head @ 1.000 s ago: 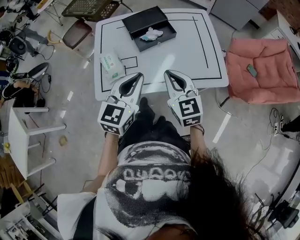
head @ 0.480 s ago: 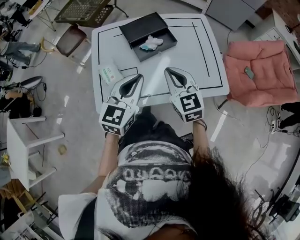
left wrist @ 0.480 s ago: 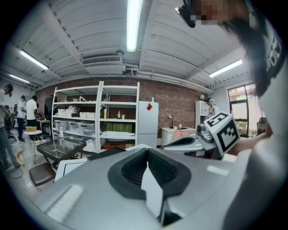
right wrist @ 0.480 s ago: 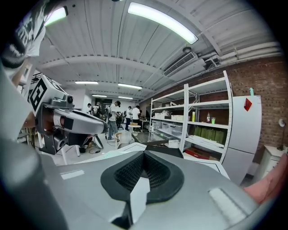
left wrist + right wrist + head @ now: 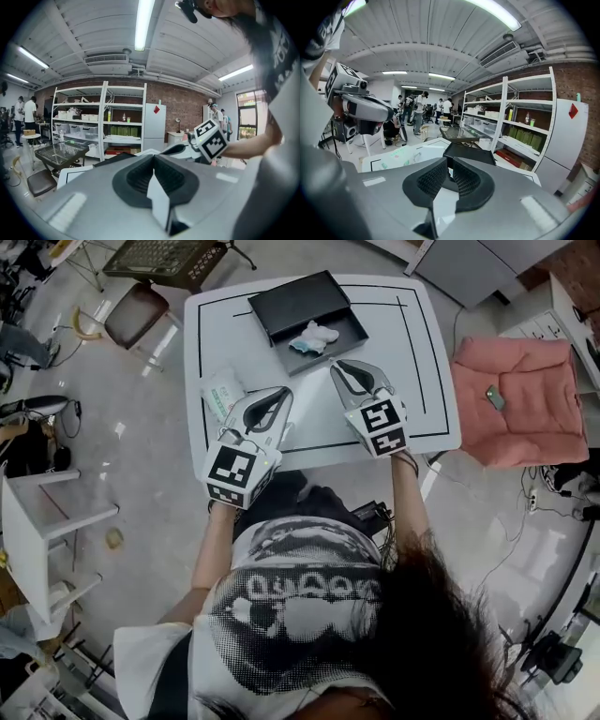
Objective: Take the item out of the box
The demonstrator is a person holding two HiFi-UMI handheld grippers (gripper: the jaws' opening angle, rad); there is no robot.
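Note:
A black box (image 5: pixel 333 341) stands open at the far side of the white table (image 5: pixel 412 343), its lid (image 5: pixel 295 298) folded back. Inside lies a crumpled white and teal item (image 5: pixel 314 335). My right gripper (image 5: pixel 340 367) hovers over the table just short of the box's near edge. Its jaws have just been opening and stand slightly open with nothing between them (image 5: pixel 450 165); the box (image 5: pixel 471 152) lies straight ahead. My left gripper (image 5: pixel 277 393) is shut and empty (image 5: pixel 153 158), further back and left of the box.
A green and white wipes packet (image 5: pixel 222 393) lies on the table's left edge beside the left gripper. A pink cushioned seat (image 5: pixel 525 390) with a phone (image 5: pixel 494 397) stands to the right. A chair (image 5: pixel 131 315) and a black crate (image 5: pixel 159 254) are at far left.
Both grippers have moved forward over the table towards the box, the right one further. The right jaws have parted a little.

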